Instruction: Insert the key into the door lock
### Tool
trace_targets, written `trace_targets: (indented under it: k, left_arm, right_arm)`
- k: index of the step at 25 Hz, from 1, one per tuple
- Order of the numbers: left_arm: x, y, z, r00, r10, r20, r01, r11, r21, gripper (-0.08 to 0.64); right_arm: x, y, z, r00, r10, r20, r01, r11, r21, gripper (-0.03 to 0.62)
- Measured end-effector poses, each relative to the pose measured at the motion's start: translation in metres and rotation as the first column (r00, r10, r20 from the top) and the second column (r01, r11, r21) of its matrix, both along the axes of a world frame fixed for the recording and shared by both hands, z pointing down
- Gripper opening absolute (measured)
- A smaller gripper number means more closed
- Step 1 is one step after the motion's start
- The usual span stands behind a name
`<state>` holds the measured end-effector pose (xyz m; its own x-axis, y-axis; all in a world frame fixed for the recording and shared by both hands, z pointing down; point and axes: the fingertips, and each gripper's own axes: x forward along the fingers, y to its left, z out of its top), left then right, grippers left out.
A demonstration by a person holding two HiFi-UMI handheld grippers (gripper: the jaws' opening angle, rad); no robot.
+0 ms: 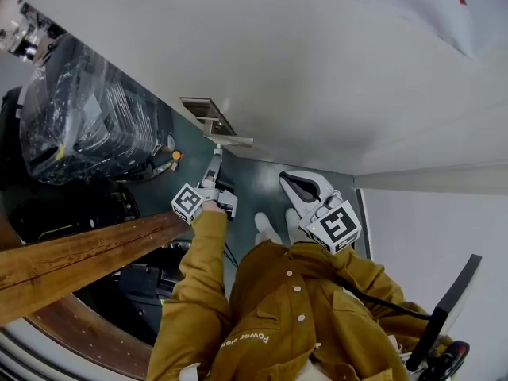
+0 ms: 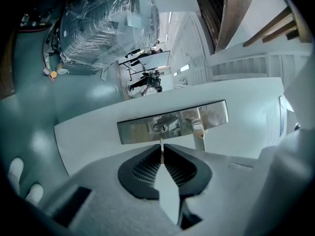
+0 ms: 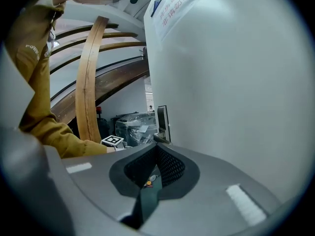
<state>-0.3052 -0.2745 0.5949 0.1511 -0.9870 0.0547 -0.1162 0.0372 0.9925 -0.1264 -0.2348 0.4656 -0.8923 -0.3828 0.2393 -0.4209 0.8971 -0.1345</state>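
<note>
left gripper (image 2: 161, 149): clenched on the key (image 2: 161, 142). the pads meet at their tips and the thin metal blade sticks out beyond them. the gripper is held about level and faces the door (image 1: 317, 70) squarely.

key position: the blade points at the keyhole (image 2: 160, 128) and its tip sits just short of the oval cylinder, in line with it. the left gripper view does not show whether tip and cylinder touch; the blade is not seen inside the slot.

lock: the keyhole sits in a long brushed-metal plate (image 2: 140, 131) fixed to the white door. the lever handle (image 2: 198, 132) springs from the same plate, just beside the keyhole.

right gripper (image 3: 156, 147): jaws drawn together, nothing between the pads; only dark green floor (image 1: 262, 181) shows through the gap behind the tips. in the head view it hangs near the door, apart from the lock plate, tilted slightly downward.

operator: a person in a mustard jacket (image 1: 270, 316), left sleeve stretched towards the lock. each gripper carries its marker cube (image 1: 188, 202).

surroundings: a bulky load wrapped in clear film (image 1: 87, 125) stands on the floor beside the door. a curved wooden rail (image 1: 79, 252) runs past it. a small orange object (image 1: 175, 155) lies on the floor near the load
</note>
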Motion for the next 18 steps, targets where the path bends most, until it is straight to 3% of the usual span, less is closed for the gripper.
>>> trace_targets:
  k: [18]
  left_arm:
    - [-0.008,-0.012,-0.002,1.0,0.008,-0.014,-0.008,1.0,0.013,0.028]
  right_arm:
    - [-0.034,-0.002,0.015,1.0,-0.01,0.006,0.01,1.0,0.029,0.005]
